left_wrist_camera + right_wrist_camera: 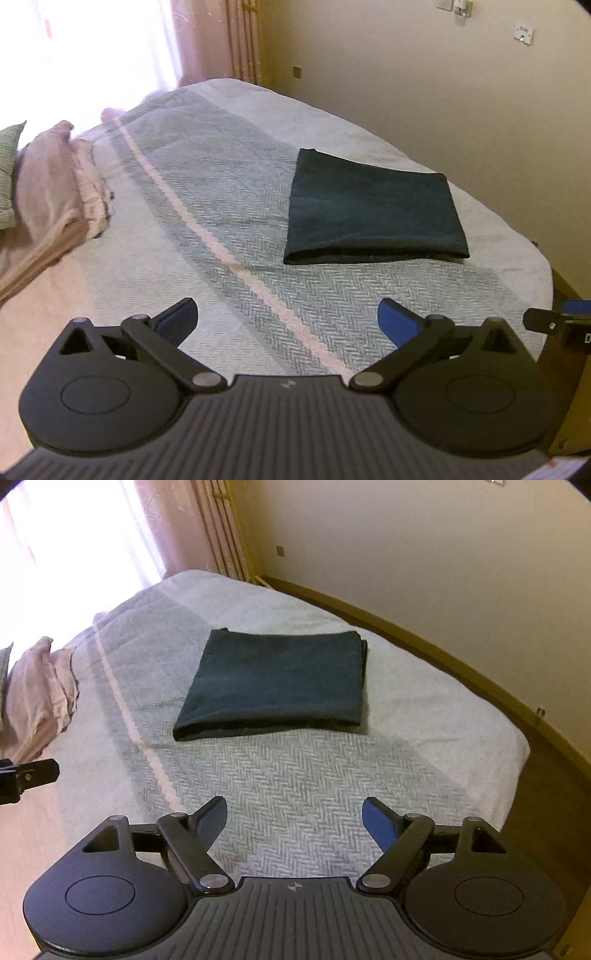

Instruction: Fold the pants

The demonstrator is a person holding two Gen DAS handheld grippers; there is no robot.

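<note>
The dark green pants (373, 210) lie folded into a flat rectangle on the bed's herringbone cover (229, 192), with the thick folded edge toward me. In the right wrist view the same folded pants (277, 686) rest near the bed's middle. My left gripper (287, 319) is open, well short of the pants, above the cover with nothing between its fingers. My right gripper (294, 818) is also open and empty, likewise held back from the pants. A black part of the right gripper shows at the left wrist view's right edge (554, 323); the left gripper's tip appears at the left edge (29, 777).
Pink bedding and pillows (55, 192) are heaped at the left of the bed, with a green pillow (9, 173) beyond. A bright window with pink curtains (207, 40) stands behind. A cream wall (424, 74) and a wooden bed frame (443, 646) run along the right.
</note>
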